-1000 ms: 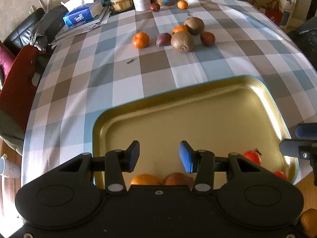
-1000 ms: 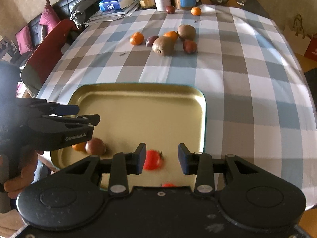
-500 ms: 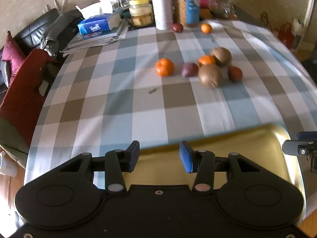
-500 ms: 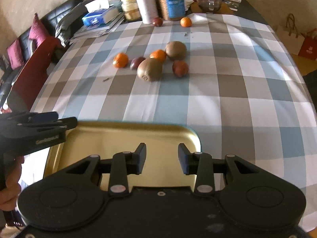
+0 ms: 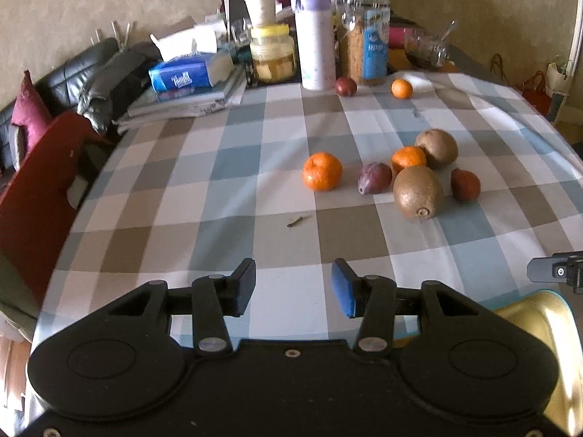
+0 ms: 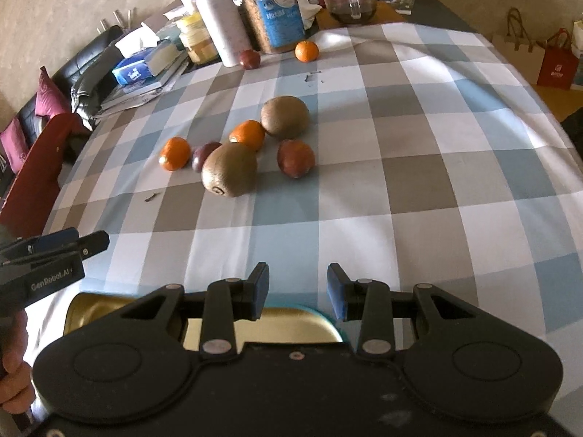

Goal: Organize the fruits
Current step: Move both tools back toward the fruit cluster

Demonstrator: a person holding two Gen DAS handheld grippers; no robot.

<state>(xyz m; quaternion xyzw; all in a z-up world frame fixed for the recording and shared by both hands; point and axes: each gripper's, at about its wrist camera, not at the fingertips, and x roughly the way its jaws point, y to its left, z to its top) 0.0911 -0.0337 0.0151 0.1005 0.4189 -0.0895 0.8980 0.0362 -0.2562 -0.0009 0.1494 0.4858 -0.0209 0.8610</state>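
Left gripper (image 5: pixel 293 287) and right gripper (image 6: pixel 298 291), both with jaws apart and empty, above the near tabletop (image 6: pixel 419 189). Kiwis (image 6: pixel 230 168), oranges (image 6: pixel 248 134) and plums (image 6: pixel 296 157) clustered mid-table; gold tray (image 6: pixel 291 322) at near edge.

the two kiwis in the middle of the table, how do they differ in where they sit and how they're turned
The near kiwi lies at the front of the cluster with its stem end turned toward the cameras; the far kiwi sits behind, showing only smooth brown skin. The near kiwi has the purple plum at its left, while the far kiwi does not. The orange mandarin sits between them. Both are brown, fuzzy and resting on the checked tablecloth.
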